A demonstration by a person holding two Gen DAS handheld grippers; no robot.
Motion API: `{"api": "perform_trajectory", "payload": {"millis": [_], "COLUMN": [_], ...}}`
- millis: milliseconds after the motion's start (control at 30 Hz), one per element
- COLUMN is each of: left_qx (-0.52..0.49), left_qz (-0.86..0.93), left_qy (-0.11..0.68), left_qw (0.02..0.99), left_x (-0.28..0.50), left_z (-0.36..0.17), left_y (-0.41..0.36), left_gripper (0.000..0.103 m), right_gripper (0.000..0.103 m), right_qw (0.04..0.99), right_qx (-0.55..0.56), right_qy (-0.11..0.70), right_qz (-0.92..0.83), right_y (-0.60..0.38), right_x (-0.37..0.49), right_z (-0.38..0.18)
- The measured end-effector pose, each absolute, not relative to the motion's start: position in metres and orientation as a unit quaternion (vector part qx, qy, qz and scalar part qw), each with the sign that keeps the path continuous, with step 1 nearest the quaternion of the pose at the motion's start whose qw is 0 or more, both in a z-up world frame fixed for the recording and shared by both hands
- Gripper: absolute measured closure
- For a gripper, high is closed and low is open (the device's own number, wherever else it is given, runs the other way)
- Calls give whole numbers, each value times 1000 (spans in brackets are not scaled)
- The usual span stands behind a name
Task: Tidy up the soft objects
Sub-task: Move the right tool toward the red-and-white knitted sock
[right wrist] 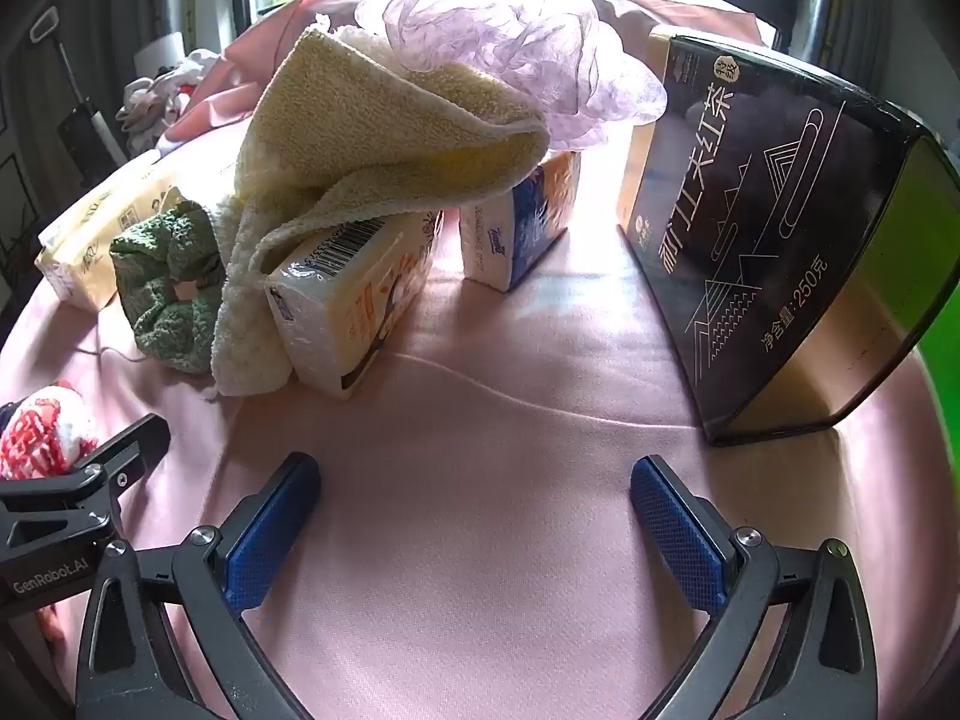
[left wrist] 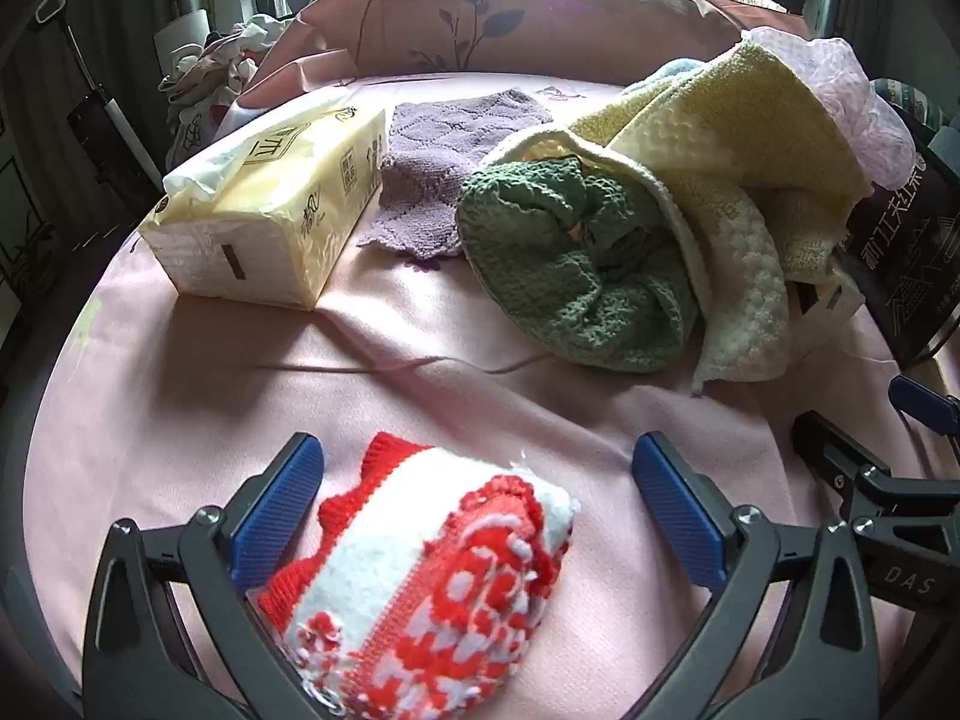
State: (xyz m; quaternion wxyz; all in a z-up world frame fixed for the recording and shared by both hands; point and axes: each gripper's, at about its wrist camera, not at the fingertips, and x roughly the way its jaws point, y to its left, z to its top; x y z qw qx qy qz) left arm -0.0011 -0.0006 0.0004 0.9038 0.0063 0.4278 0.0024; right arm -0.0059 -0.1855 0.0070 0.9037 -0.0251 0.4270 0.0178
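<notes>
A folded red-and-white towel lies on the pink bedsheet between the fingers of my open left gripper, near the left finger, not clamped. It also shows at the left edge of the right wrist view. A green cloth lies crumpled under a yellow towel. A purple cloth lies flat behind. A pale mesh fabric tops the pile. My right gripper is open and empty over bare sheet.
A yellow tissue pack lies at the left. Two tissue packs stand under the yellow towel. A tall black tea box stands at the right. A pink pillow is at the back.
</notes>
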Motion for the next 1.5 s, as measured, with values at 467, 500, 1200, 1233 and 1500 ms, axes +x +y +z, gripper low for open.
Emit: {"api": "perform_trajectory", "payload": {"millis": [467, 500, 1200, 1233, 1500], "left_qx": [-24, -30, -81, -80, -84], "left_qz": [-24, -28, 1, 4, 19], "left_qy": [427, 420, 377, 376, 377], "left_qw": [904, 906, 923, 923, 922], "left_x": [-42, -48, -98, -98, -100], "left_z": [19, 25, 81, 82, 85], "left_y": [7, 10, 20, 18, 21], "left_gripper": [2, 2, 1, 1, 2], "right_gripper": [0, 0, 0, 0, 0], "right_qw": [903, 903, 897, 894, 913], "right_qx": [-25, -25, -20, -19, -20], "right_qy": [428, 428, 442, 446, 397], "right_qz": [18, 18, 21, 30, 95], "right_y": [-186, -186, -183, -183, -176], "right_x": [-6, -6, -7, -9, -48], "right_z": [7, 7, 12, 15, 59]}}
